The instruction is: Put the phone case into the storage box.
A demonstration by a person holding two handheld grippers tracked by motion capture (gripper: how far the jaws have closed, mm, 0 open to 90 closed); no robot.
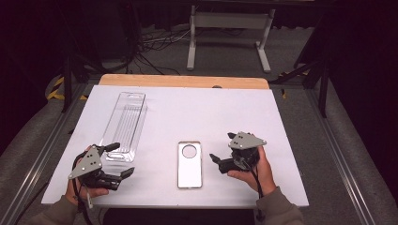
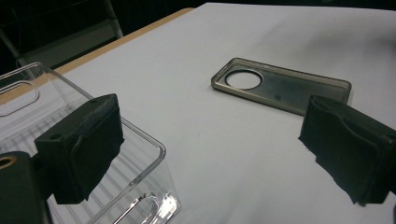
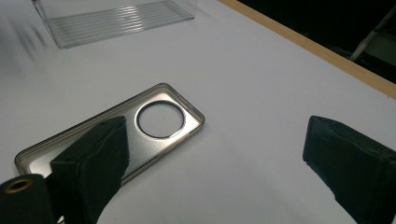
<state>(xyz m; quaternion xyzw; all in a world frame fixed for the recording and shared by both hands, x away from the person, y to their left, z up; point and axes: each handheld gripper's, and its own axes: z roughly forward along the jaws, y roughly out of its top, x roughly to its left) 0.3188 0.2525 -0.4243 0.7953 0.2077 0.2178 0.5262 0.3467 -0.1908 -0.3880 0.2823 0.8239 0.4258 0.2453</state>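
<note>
The phone case (image 1: 189, 165) lies flat just left of the wide-open, empty right gripper (image 1: 217, 161).

Count: 1 clear translucent phone case with round camera cutout (image 1: 189, 165), 1 clear ribbed plastic tray (image 1: 125, 124) (long, rectangular), both on 1 white tabletop (image 1: 211, 112).

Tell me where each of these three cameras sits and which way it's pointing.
High view: above the person's side of the white table, facing forward and down; both hands, sleeves, left claw and right claw show.
Left gripper view: on the left claw, looking across at the phone case; clear plastic box beside one pad.
Right gripper view: on the right claw, over the phone case.
All three share case and box.
</note>
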